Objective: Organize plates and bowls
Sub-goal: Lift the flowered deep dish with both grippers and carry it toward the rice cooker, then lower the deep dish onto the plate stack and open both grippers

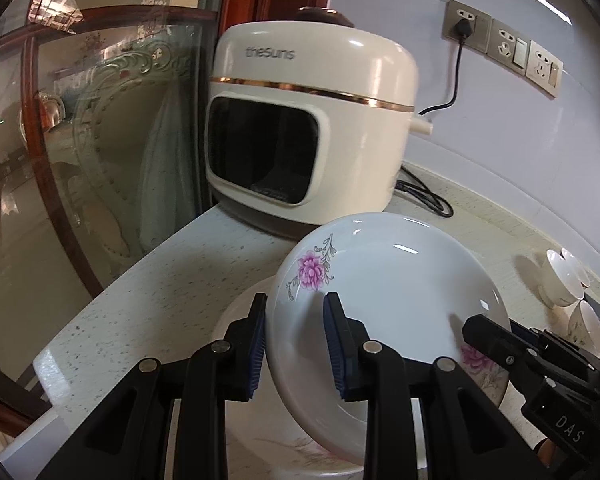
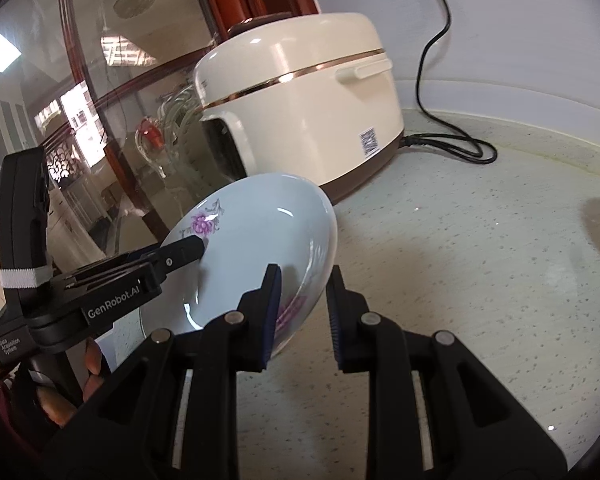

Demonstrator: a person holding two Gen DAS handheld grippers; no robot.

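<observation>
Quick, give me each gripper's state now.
Left gripper: jaws straddle the rim of the tilted white flower-printed plate; grip cannot be told.
Right gripper: same, opposite rim.

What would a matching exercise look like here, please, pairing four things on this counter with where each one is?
Things:
1. flowered plate
2. rice cooker
3. black plug
4. small white bowls

Places:
A. in the wall socket
B. far right on the counter
C. tilted, its rim between the jaws of the left gripper
D. at the back corner, beside the glass panel

Pairs: 1-C, 2-D, 3-A, 4-B
</observation>
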